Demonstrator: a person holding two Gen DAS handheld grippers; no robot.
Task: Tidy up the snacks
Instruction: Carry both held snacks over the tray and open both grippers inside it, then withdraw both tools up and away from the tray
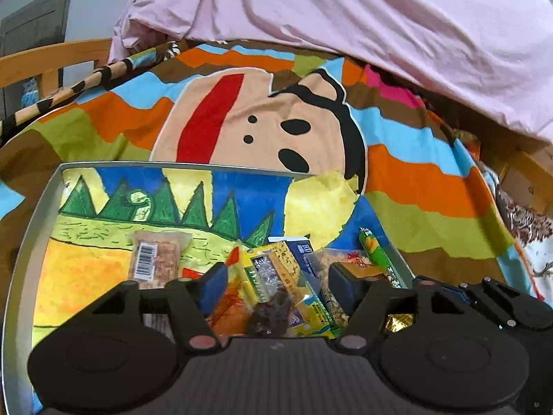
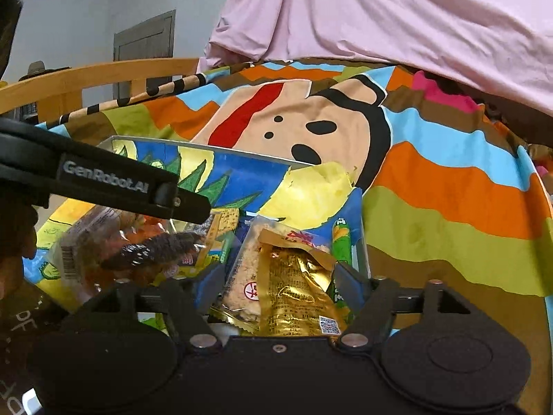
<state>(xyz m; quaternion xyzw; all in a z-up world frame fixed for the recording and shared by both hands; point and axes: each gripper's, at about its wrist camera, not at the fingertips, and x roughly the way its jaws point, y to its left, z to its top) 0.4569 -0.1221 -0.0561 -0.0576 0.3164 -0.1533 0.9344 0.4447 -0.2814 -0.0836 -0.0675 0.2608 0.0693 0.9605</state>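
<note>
Snacks (image 1: pixel 276 276) heaped in tray (image 1: pixel 34 214), between open left hand-held gripper (image 1: pixel 280 282) fingers

- Bed (image 1: pixel 432 186) carries everything; striped cartoon-print cover on top.
- Pink blanket (image 1: pixel 345 7) bunched along the bed's far side.
- Grey-rimmed tray (image 1: pixel 20 242) with painted liner sits directly on the cover, snack packets (image 1: pixel 276 269) piled at its near right end.
</note>
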